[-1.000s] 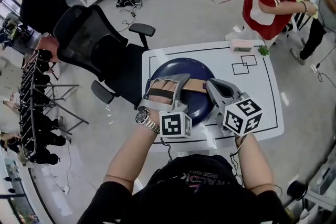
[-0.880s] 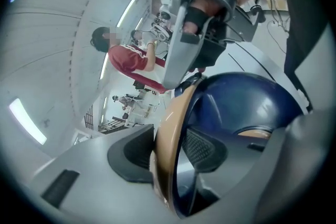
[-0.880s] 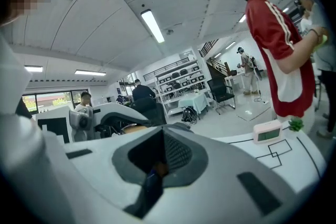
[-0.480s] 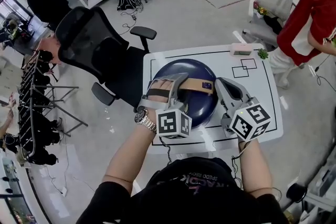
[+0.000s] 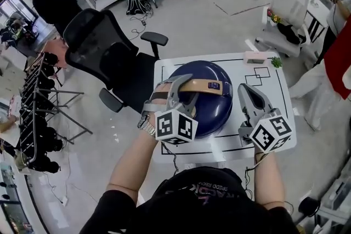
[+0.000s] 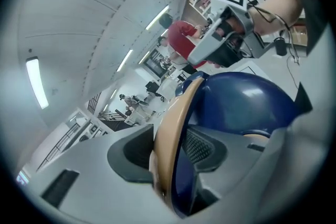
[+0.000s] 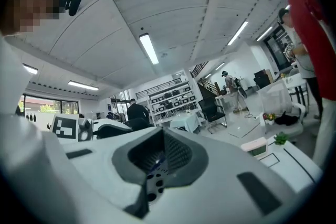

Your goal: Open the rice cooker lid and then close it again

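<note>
A dark blue rice cooker [image 5: 211,109] is seen on a white bench [image 5: 277,104], set toward the bench's left edge and about midway between its near and far edges. A tan handle [image 5: 204,86] is arched across the top of the domed lid.

The left claw [image 5: 178,89] is clenched on this handle at its left end. In the left gripper view the tan band [image 6: 176,113] is pinched between the two grey jaws of the left claw [image 6: 173,152], with both pads pressed against it, and the blue dome [image 6: 247,102] is seen bulging just behind. Whether the lid is lifted off the cooker's body cannot be told.

The right claw [image 5: 245,91] is held above the bench just beside the cooker's right side, apart from it. In the right gripper view the jaws of the right claw [image 7: 157,165] are closed together with nothing between them.

A small pink box [image 5: 255,57] is found at the far edge of the bench, near the right corner, and a small green item [image 5: 276,62] lies just beside it. A black office chair [image 5: 104,52] is parked on the floor off the bench's left edge.
</note>
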The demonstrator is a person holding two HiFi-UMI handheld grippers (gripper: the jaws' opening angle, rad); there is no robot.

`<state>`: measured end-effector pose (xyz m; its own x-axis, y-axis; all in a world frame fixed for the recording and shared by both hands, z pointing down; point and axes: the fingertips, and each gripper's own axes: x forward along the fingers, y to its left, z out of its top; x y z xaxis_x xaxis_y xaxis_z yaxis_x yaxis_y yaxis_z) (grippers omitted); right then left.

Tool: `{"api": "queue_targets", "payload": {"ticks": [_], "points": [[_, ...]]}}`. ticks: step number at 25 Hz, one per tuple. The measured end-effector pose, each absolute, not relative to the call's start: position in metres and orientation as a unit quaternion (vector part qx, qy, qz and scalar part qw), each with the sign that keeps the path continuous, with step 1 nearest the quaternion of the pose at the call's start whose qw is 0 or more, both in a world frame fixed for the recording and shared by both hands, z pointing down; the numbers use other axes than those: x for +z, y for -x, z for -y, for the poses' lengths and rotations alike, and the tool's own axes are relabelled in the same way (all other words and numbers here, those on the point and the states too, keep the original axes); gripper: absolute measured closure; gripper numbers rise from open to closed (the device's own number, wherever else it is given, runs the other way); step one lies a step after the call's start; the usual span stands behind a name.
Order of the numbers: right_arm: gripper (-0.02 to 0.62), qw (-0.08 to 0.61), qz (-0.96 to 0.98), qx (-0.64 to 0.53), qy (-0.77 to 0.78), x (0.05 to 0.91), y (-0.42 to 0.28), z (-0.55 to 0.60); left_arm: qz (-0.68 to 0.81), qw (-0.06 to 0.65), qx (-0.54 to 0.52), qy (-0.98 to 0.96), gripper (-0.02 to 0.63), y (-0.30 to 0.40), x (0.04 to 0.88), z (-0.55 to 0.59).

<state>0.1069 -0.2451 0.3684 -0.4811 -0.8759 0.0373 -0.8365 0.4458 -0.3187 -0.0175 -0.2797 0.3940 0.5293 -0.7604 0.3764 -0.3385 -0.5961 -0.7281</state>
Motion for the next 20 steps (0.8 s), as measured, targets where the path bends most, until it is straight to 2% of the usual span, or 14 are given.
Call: {"api": "queue_targets", "payload": {"ticks": [11,20], "points": [[0.594,0.062,-0.848,-0.132,0.509,0.358,-0.085,0.243,-0.383,0.212,-0.233,0.868,0.442,0.074,0.354,0.289],[0.594,0.05,-0.859,-0.133,0.492,0.36,-0.038,0.247,-0.422,0.144,-0.149,0.883,0.454,0.132,0.331,0.299]]}}
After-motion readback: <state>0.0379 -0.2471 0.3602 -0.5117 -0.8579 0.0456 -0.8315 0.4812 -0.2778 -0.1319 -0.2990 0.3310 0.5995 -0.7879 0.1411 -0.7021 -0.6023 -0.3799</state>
